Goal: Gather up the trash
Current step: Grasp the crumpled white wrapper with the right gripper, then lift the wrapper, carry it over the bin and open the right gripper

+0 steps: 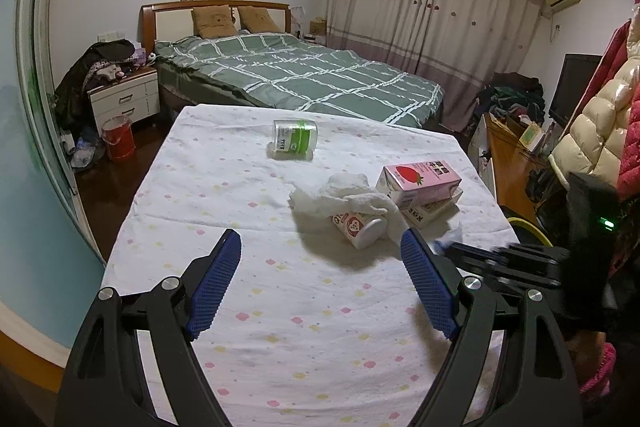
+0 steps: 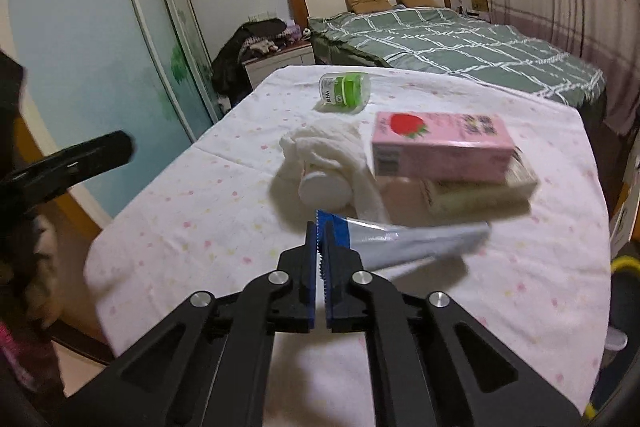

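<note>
Tablecloth (image 1: 248,187) is showing as soft matt cotton, creased, printed with faint pastel dots. White crumpled cloth (image 1: 340,197) at frame centre is looking nubbly and absorbent. Pink carton (image 2: 440,143) is reading as smooth coated paperboard with a slight sheen. Wrapper (image 2: 412,241) in the right gripper (image 2: 320,243) is glinting like glossy foil-plastic. Gripper pads are looking rubbery, ridged; arms are matt black plastic with bright metal pins. Clear jar (image 1: 294,139) is appearing glossy plastic.

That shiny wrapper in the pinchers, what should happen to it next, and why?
Probably lift it off the tablecloth. The right gripper is shut on the wrapper's blue end, while the left gripper hangs open and empty. No trash bin shows clearly, so I can't say where it goes.
</note>
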The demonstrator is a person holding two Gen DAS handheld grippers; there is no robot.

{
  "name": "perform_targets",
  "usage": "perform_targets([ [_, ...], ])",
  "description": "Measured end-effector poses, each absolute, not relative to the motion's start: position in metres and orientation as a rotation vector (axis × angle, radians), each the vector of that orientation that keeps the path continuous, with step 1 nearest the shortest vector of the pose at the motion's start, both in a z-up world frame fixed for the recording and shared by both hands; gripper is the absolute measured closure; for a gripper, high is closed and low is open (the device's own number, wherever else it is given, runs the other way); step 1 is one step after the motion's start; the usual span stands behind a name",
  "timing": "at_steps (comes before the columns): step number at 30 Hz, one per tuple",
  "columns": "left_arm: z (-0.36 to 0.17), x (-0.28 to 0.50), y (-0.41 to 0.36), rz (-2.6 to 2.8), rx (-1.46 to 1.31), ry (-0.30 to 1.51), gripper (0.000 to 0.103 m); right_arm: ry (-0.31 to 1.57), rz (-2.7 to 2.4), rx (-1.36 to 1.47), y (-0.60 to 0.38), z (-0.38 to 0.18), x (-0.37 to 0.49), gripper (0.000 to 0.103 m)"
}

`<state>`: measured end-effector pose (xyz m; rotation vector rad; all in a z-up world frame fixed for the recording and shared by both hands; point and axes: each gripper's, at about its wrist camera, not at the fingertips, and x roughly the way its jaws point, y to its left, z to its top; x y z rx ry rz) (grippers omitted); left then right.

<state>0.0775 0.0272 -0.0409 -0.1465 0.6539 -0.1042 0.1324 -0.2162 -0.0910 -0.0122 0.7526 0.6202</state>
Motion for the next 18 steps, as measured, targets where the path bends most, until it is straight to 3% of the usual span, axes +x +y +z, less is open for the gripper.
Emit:
perform_targets([
  [12, -0.046, 0.082, 0.008, -0.134, -0.126, 0.665, 0.022, 0.811, 0.483, 0.038, -0.287, -0.11, 0.091, 0.098],
  [14, -0.046, 0.083, 0.004, -0.141, -0.121, 0.665, 0.022, 0.822, 0.462, 0.091, -0.29, -0.111, 0.096, 0.082],
  [15, -0.045, 0.082, 0.001, -0.145, -0.117, 0.664, 0.022, 0.825, 0.448, 0.124, -0.292, -0.11, 0.099, 0.061],
  [16, -0.044, 0.082, -0.002, -0.15, -0.108, 0.662, 0.022, 0.828, 0.435, 0.144, -0.292, -0.109, 0.103, 0.048],
  [18, -0.042, 0.08, -0.004, -0.154, -0.097, 0.658, 0.022, 0.834, 0.419, 0.175, -0.289, -0.108, 0.111, 0.048],
])
